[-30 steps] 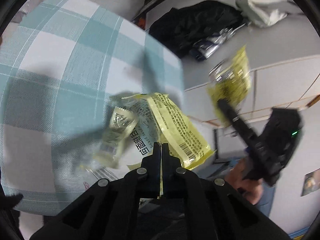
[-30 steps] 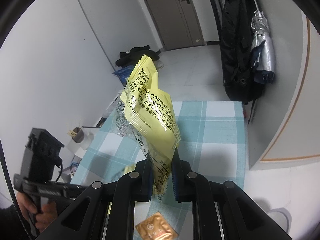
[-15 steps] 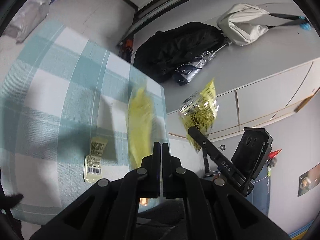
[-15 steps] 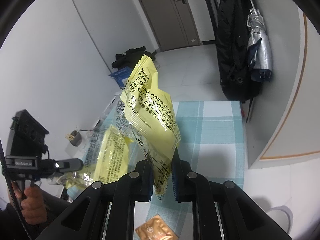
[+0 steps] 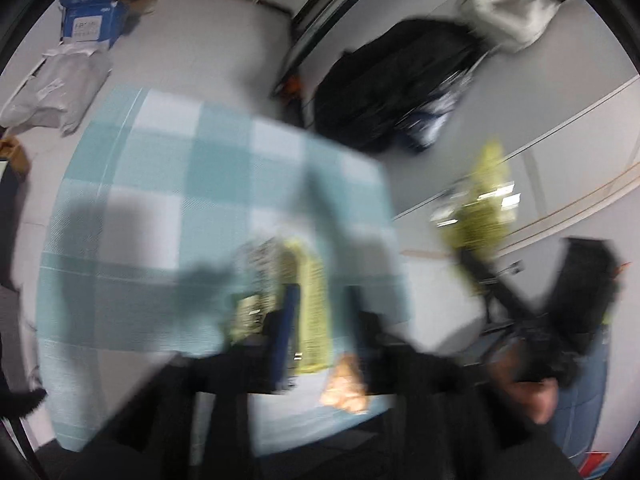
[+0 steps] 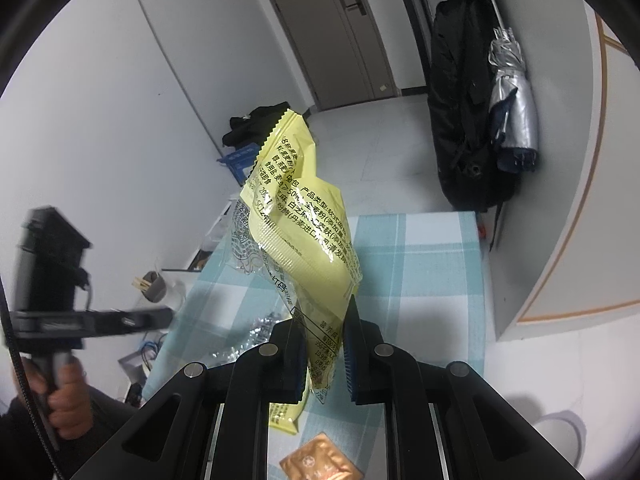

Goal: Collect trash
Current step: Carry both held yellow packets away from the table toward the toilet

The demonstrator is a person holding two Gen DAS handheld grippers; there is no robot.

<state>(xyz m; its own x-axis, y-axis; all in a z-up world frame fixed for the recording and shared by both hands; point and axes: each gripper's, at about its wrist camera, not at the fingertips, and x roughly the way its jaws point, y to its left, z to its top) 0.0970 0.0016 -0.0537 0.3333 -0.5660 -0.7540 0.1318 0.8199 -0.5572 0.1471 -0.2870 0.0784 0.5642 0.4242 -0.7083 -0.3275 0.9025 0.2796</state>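
Note:
My right gripper is shut on a crumpled yellow snack wrapper and holds it up above the teal checked tablecloth. It shows blurred at the right of the left wrist view. My left gripper is open, jaws spread above the table; that view is heavily blurred. A second yellow wrapper lies on the cloth between the left fingers. A small orange packet lies on the cloth below the right gripper, also seen in the left wrist view. The left gripper shows at the left of the right wrist view.
A black coat and a silver folded umbrella hang on the wall past the table's far right corner. A blue box and white bags lie on the floor. A grey cup stands left of the table.
My left gripper has opened and let go of its yellow wrapper, which now lies on the cloth. The left view has swung and blurred. My right gripper still holds its wrapper aloft.

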